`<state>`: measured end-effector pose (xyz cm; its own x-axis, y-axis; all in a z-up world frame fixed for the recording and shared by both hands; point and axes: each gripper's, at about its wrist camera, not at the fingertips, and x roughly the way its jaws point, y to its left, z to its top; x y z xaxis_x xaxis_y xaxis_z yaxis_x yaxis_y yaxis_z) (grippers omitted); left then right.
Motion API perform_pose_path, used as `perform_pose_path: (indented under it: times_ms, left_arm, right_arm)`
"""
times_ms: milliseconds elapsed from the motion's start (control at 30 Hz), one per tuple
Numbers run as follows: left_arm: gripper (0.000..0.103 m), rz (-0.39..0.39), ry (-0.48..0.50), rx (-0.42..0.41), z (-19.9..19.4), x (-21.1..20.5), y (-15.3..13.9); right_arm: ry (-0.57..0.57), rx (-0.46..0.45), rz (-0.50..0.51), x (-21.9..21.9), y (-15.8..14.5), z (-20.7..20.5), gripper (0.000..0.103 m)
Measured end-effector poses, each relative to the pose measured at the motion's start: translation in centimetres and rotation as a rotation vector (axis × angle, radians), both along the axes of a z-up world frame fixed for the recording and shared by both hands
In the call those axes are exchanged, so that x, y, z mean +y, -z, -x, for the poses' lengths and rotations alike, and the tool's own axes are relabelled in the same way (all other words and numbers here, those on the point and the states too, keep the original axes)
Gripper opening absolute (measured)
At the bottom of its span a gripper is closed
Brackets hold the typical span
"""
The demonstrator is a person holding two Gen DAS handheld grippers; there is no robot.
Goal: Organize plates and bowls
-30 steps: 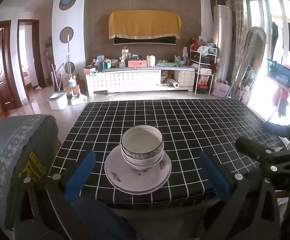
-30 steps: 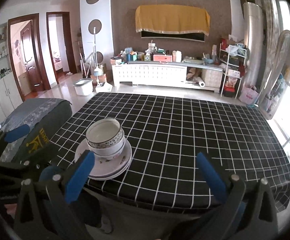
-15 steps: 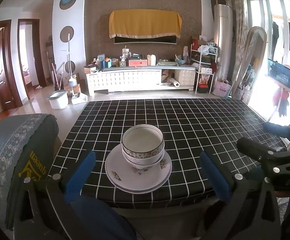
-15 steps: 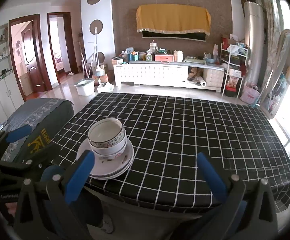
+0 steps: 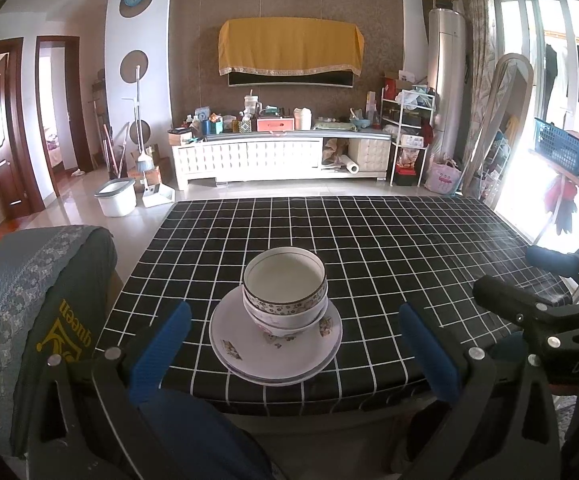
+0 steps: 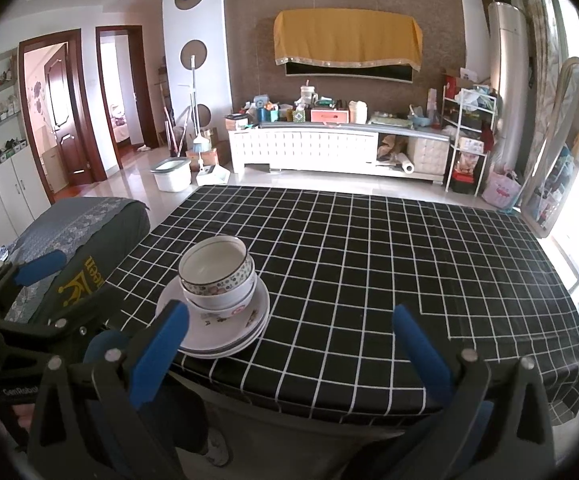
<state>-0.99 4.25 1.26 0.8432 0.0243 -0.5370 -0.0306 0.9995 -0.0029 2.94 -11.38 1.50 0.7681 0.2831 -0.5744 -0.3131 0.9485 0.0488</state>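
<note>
Resting near the table's [image 5: 369, 240] front-left edge, the nested bowls [image 5: 284, 294] sat centred on the stacked plates [image 5: 275, 350]. Over the last second almost nothing had shifted; the views only crept slightly. Left gripper [image 5: 295, 344] and right gripper [image 6: 289, 344] both hung spread wide, holding nothing, which suggested the stacking was finished.

White floral-banded bowls [image 5: 284, 292], black white-gridded tablecloth [image 5: 389, 248], blue fingers [image 5: 161, 344].

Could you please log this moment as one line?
left gripper: open | right gripper: open | bowls: stacked on plates | table: near edge
</note>
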Motion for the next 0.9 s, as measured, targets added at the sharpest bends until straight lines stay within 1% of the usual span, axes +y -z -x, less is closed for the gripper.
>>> perform_pose_path:
  times_ms: [367, 900]
  left_arm:
    - [0.103, 0.006, -0.001, 0.006, -0.03, -0.15, 0.09]
    - [0.103, -0.004, -0.005, 0.011, 0.23, -0.33, 0.01]
  right_arm:
    - [0.001, 0.001, -0.002, 0.03, 0.08, 0.06, 0.103]
    - [0.001, 0.003, -0.003, 0.06, 0.04, 0.10, 0.103]
